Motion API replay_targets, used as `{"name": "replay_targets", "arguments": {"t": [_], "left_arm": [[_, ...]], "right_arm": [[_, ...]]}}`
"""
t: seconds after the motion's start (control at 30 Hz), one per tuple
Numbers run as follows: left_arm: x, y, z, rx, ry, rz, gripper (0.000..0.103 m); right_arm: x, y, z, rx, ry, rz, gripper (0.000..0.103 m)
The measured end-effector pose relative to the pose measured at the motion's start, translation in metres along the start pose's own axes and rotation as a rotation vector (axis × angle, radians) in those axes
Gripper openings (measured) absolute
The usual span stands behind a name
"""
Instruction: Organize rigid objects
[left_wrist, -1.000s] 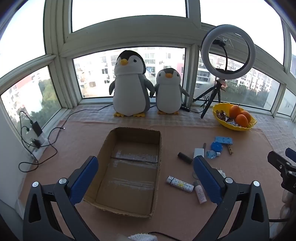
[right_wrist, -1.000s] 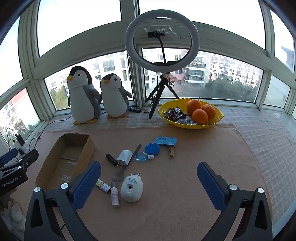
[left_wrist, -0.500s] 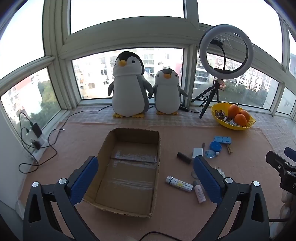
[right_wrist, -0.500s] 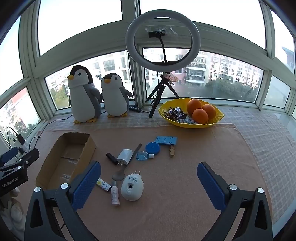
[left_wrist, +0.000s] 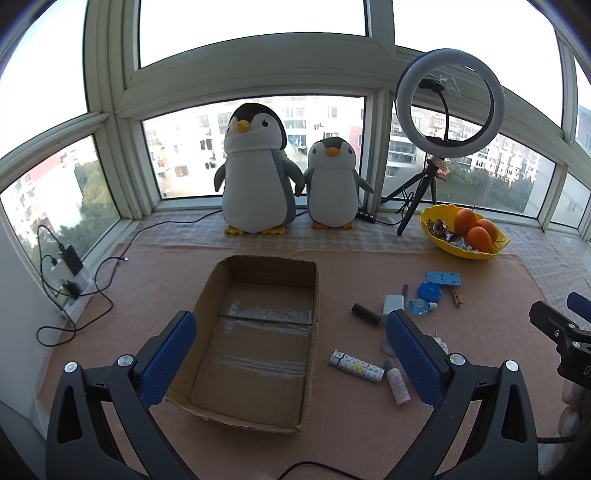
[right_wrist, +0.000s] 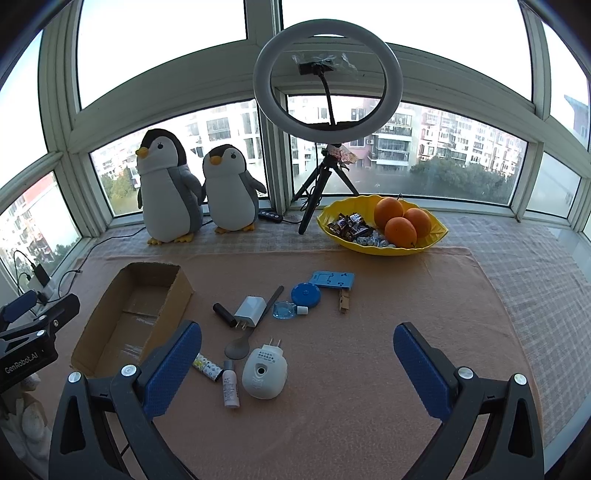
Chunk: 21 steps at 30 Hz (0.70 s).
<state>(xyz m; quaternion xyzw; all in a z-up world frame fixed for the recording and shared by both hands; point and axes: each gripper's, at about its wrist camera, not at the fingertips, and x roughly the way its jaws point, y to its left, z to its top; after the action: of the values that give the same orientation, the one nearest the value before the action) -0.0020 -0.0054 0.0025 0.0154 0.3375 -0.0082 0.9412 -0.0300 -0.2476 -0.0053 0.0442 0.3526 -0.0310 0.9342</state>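
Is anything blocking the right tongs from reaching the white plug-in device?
Nothing visible does. The right tongs hang open over bare mat, the white plug-in device lying between their fingers; a small bottle lies beside it.

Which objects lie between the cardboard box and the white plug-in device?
In the right wrist view, a patterned tube and a small white bottle lie between the cardboard box and white plug-in device.

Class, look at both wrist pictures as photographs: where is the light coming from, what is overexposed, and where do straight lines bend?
Left wrist view: daylight comes through the windows, the sky blown out to white above the penguins; the window frames bow outward, fisheye distortion. Right wrist view: the same backlight; the ring light looks unlit, shadows on the mat are soft, and the corners darken.
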Motion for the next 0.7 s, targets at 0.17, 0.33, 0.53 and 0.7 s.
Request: {"name": "replay_targets", "arguments": {"t": [0.17,0.33,0.53,0.7], "left_arm": [[0.0005,-0.0013,0.0001,0.004,0.002,0.0,0.102],[0.0006,-0.0014,0.0,0.003,0.003,0.0,0.102],[0.0012,-0.0023,-0.0016,0.004,0.003,-0.003,0.102],[0.0014,-0.0031,-0.0025,0.005,0.002,-0.007,0.102]], "right_arm": [[-0.0004,-0.0007,0.0001,0.001,0.001,0.0,0.103],[0.0,-0.0009,-0.001,0.003,0.003,0.0,0.103],[0.0031,-0.0009,-0.002,0.004,0.01,0.001,0.103],[0.0036,-0.001,-0.0028,0.005,0.009,0.0,0.103]]}}
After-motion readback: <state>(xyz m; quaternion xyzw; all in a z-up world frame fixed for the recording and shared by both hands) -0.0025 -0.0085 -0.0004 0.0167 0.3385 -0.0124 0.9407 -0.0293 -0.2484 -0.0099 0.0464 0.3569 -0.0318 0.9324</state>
